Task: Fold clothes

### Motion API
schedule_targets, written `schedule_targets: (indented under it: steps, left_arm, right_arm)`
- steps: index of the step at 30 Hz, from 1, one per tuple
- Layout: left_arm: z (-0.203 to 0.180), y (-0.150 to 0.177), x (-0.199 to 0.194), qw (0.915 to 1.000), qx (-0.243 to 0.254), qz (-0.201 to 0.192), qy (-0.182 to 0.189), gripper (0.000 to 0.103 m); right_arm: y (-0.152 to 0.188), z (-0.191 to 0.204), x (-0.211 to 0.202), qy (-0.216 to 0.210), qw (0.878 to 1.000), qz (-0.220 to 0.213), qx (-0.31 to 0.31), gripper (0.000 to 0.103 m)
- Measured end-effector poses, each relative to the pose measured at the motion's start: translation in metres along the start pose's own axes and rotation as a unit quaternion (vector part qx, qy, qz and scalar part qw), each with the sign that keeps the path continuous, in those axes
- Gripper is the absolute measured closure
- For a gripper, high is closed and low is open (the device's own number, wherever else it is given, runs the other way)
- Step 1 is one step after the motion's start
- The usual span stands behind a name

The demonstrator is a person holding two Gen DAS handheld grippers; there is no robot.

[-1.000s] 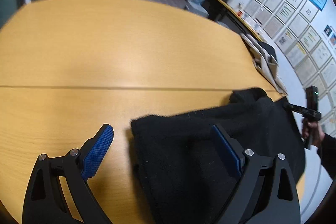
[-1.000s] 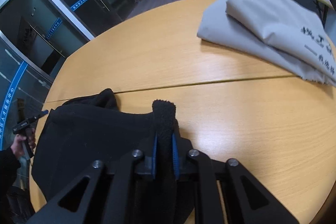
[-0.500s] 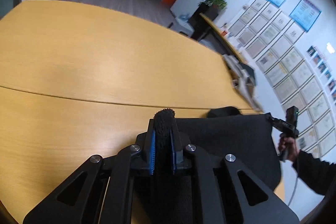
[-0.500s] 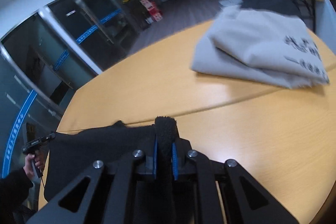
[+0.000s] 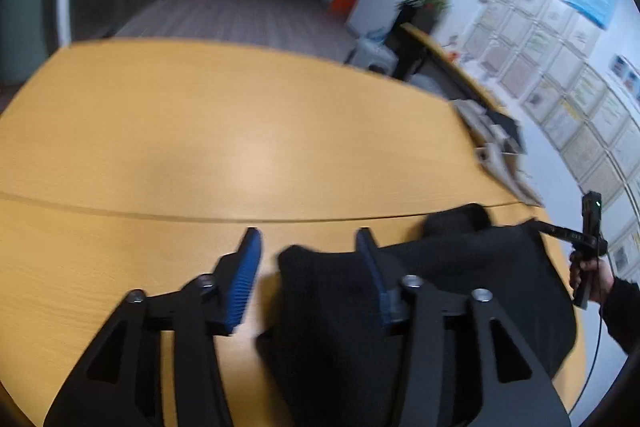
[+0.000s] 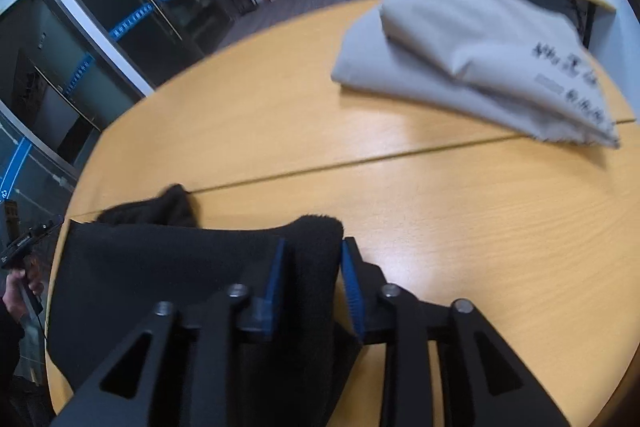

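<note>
A black fleece garment (image 5: pixel 460 287) lies on the wooden table (image 5: pixel 200 147). In the left wrist view my left gripper (image 5: pixel 308 271) is open, and the garment's corner lies loose between its blue pads (image 5: pixel 244 275). In the right wrist view the same garment (image 6: pixel 160 275) spreads to the left. My right gripper (image 6: pixel 312 275) has its jaws a little apart around the garment's other corner, with a small gap on each side of the cloth. The right gripper also shows at the far right of the left wrist view (image 5: pixel 588 247).
A folded grey garment (image 6: pixel 480 59) with dark print lies at the table's far right. It also shows edge-on in the left wrist view (image 5: pixel 500 155). A seam (image 6: pixel 400 155) runs across the table. Glass doors and a framed-paper wall stand beyond.
Half a second ago both grippers were shut on the black garment's corners. Now both have opened, the left wide, the right slightly, and the garment rests on the table.
</note>
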State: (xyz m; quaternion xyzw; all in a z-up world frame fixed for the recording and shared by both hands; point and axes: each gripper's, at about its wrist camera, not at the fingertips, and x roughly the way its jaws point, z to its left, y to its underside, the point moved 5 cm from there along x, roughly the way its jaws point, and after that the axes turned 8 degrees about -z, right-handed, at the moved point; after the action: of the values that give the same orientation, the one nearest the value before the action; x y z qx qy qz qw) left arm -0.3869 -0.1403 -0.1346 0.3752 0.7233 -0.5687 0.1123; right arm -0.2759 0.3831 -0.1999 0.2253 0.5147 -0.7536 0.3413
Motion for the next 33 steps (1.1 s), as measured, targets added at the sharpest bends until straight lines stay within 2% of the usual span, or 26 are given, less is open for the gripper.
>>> schedule_targets:
  steps: [2, 3, 5, 7, 9, 12, 15, 17, 22, 26, 27, 28, 29, 31, 33]
  left_arm:
    - [-0.026, 0.002, -0.011, 0.9987, 0.043, 0.001, 0.028, 0.042]
    - [-0.040, 0.004, -0.016, 0.9967, 0.067, 0.004, 0.044, 0.039]
    - [-0.066, 0.017, -0.014, 0.9911, 0.108, 0.024, 0.074, 0.033]
    - [-0.082, 0.037, -0.001, 0.9849, 0.148, 0.047, 0.077, 0.025]
    - [-0.097, 0.056, 0.012, 0.9766, 0.187, 0.071, 0.080, 0.025]
    - [-0.092, 0.082, 0.033, 0.9713, 0.200, 0.111, 0.064, 0.025]
    - [-0.087, 0.091, 0.045, 0.9689, 0.214, 0.113, 0.053, 0.024]
    - [-0.091, 0.091, 0.045, 0.9679, 0.222, 0.109, 0.047, 0.023]
    - [-0.097, 0.098, 0.045, 0.9634, 0.244, 0.105, 0.034, 0.017]
    - [-0.093, 0.104, 0.042, 0.9638, 0.246, 0.099, 0.027, 0.014]
    - [-0.097, 0.107, 0.042, 0.9648, 0.242, 0.098, 0.033, 0.013]
    - [-0.101, 0.110, 0.042, 0.9657, 0.238, 0.097, 0.039, 0.013]
    - [-0.106, 0.113, 0.042, 0.9665, 0.234, 0.097, 0.045, 0.013]
    - [-0.116, 0.117, 0.039, 0.9648, 0.236, 0.098, 0.062, 0.013]
    - [-0.121, 0.121, 0.035, 0.9639, 0.238, 0.096, 0.073, 0.013]
  right_arm:
    - [0.002, 0.014, -0.032, -0.002, 1.000, -0.028, -0.008, 0.051]
    - [0.010, 0.022, -0.051, -0.008, 0.999, -0.040, -0.001, 0.048]
    - [0.028, 0.038, -0.088, -0.020, 0.998, -0.061, 0.016, 0.033]
    - [0.062, 0.050, -0.121, -0.025, 0.996, -0.062, 0.056, 0.029]
    - [0.101, 0.057, -0.147, -0.022, 0.994, -0.049, 0.096, 0.029]
    - [0.163, 0.058, -0.174, -0.005, 0.984, -0.030, 0.177, 0.029]
    - [0.215, 0.053, -0.176, 0.004, 0.972, 0.000, 0.235, 0.028]
    - [0.233, 0.052, -0.166, -0.003, 0.965, 0.005, 0.261, 0.028]
    - [0.235, 0.048, -0.140, -0.039, 0.942, -0.059, 0.329, 0.027]
    - [0.228, 0.038, -0.118, -0.029, 0.925, -0.099, 0.366, 0.023]
    - [0.225, 0.036, -0.116, -0.023, 0.923, -0.113, 0.368, 0.023]
    - [0.222, 0.034, -0.114, -0.004, 0.925, -0.119, 0.361, 0.035]
    - [0.218, 0.031, -0.112, 0.014, 0.926, -0.125, 0.357, 0.057]
    - [0.213, 0.021, -0.109, 0.025, 0.919, -0.130, 0.372, 0.065]
    - [0.198, 0.018, -0.113, 0.050, 0.927, -0.133, 0.348, 0.070]
